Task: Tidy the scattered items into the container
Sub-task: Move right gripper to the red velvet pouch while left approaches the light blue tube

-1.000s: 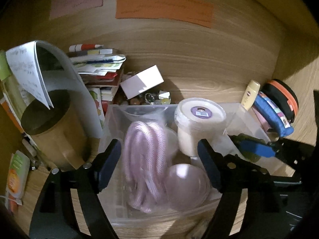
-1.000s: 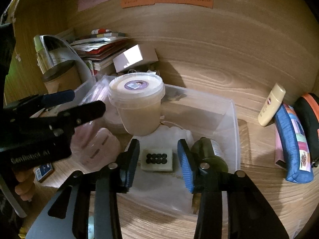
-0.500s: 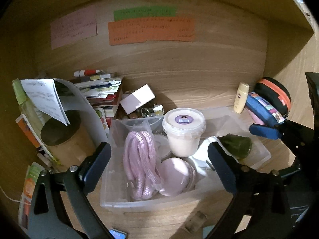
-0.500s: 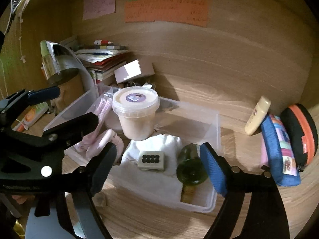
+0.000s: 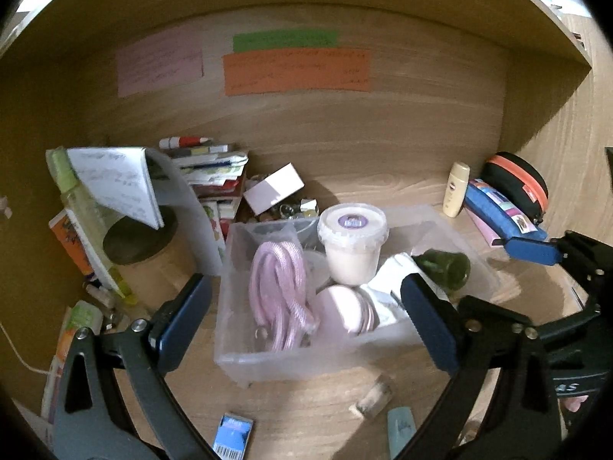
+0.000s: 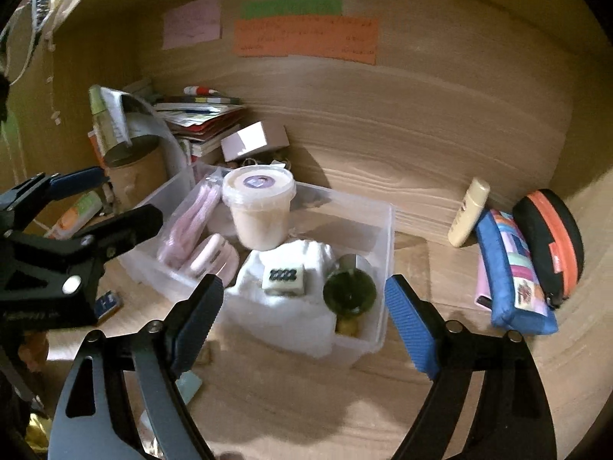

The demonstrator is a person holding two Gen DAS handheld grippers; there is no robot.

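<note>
A clear plastic bin [image 5: 268, 364] [image 6: 379, 230] stands on the wooden desk. It holds a coiled pink rope [image 5: 279, 291], a lidded white tub [image 5: 352, 237], a pink round case [image 5: 341, 310], a white cloth [image 6: 299, 310], a mahjong tile [image 6: 283, 278] and a green bottle [image 6: 348, 291]. My left gripper [image 5: 304, 281] hovers open in front of the bin's left half, with nothing in it. Over the bin's right front, my right gripper [image 6: 303, 280] is open too and holds nothing. On the desk before the bin lie a small blue box [image 5: 233, 435], a cork-like piece [image 5: 377, 395] and a pale teal item [image 5: 400, 425].
A brown cylinder [image 5: 145, 253] with paper in it and a book stack [image 5: 214, 176] crowd the left. A white box [image 5: 274, 188] lies behind the bin. At the right rest a cream bottle [image 6: 469, 211], a blue pencil case [image 6: 513, 268] and a black-orange case [image 6: 548, 237].
Both grippers have drawn back and up from the bin and their jaws have spread wide. The right jaws, earlier close around the tile, now stand apart; the tile stays on the cloth.
</note>
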